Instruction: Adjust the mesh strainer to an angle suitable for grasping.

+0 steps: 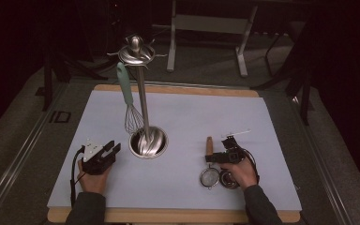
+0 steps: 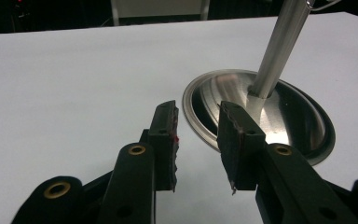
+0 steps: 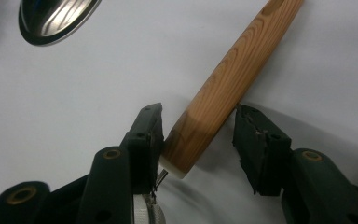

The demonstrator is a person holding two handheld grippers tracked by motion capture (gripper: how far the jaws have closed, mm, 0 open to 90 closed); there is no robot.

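Small round metal strainer with wooden handle (image 3: 223, 88): lying near right on white-covered desk (image 1: 192, 117), handle between right gripper (image 3: 198, 135) fingers, parted, right pad clear. Left gripper (image 2: 198, 140): fingers wide, empty, beside steel stand base (image 2: 298, 121).

black claws (image 2: 196, 140), brass screws, dark sleeves (image 1: 86, 208)

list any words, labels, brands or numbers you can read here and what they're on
"ID": dark marking on the grey floor strip left of the table, read with some doubt as it is small and dim.
Nothing else: the whisk, stand, strainer with its wooden handle, and both grippers show no readable text.
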